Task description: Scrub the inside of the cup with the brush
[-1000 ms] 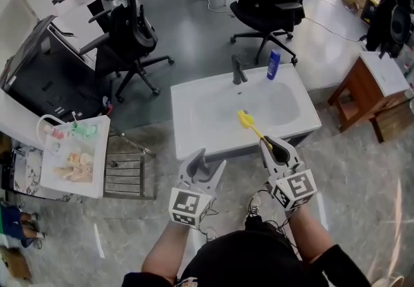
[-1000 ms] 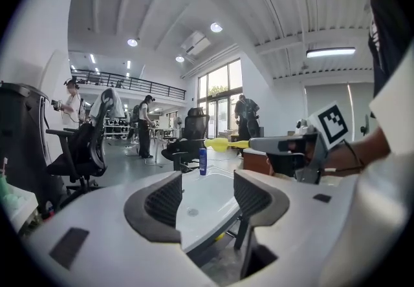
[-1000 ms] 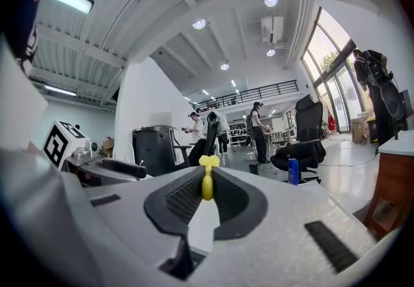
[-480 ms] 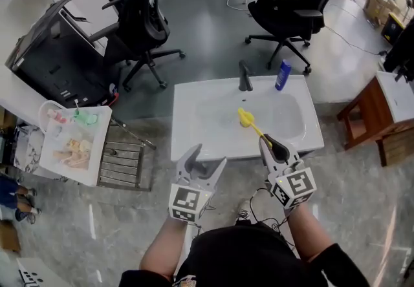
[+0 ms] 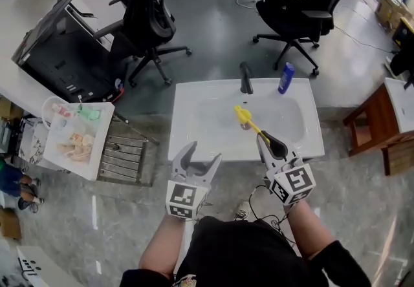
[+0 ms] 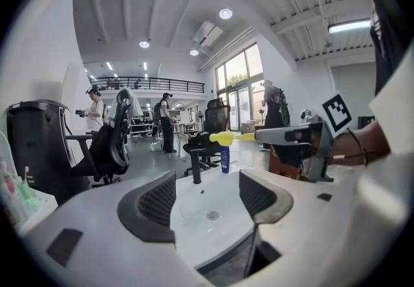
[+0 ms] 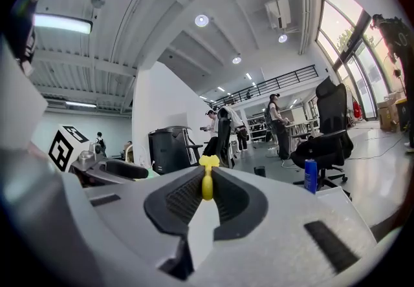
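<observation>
Person stands at front edge of white sink (image 5: 187, 125), a gripper in each hand. Left gripper (image 5: 204, 153) held short of the sink's front rim, pointing toward the basin; its jaws have just been opening and now stand spread wide, nothing between them, the basin showing through the gap in the left gripper view (image 6: 207, 196). Right gripper (image 5: 268, 143) pinches the handle of the yellow brush (image 5: 249, 123), pads pressed to either side of it in the right gripper view (image 7: 207, 179). Brush head reaches out over the front part of the basin, clear of the sink surface. Dark faucet (image 5: 246, 79) at the back rim; blue bottle (image 5: 286, 77) upright just to its right. Black office chairs (image 5: 152, 27) on the grey floor beyond.
</observation>
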The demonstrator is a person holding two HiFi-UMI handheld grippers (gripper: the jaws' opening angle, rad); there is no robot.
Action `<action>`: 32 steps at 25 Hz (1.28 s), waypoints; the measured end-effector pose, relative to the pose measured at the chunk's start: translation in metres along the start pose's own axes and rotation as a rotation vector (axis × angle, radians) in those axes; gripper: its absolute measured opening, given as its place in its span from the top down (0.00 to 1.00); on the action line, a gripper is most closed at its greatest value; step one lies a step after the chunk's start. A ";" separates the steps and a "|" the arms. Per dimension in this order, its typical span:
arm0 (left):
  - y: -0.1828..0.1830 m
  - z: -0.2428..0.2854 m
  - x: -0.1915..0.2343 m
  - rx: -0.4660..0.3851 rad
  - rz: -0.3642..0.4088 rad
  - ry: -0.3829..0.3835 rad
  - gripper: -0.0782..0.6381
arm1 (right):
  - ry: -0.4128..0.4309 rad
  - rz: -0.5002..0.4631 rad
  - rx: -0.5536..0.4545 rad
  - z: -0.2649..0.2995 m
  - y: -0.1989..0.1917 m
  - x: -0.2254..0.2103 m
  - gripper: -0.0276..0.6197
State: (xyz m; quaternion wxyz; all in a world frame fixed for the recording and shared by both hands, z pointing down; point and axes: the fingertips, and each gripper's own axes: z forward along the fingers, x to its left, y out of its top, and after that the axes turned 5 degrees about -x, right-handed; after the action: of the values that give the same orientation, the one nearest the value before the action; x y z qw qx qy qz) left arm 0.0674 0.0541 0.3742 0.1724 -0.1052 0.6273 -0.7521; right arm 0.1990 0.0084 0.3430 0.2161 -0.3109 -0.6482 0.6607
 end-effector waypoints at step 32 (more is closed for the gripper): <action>-0.102 0.117 0.075 0.217 0.073 -0.173 0.50 | -0.110 -0.007 0.121 0.091 -0.038 -0.050 0.90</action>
State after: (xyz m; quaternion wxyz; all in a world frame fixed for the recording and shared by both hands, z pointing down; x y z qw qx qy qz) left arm 0.0288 -0.0655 0.4921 0.2633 -0.1274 0.5286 -0.7969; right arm 0.1671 -0.0888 0.3843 0.2006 -0.2583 -0.6192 0.7139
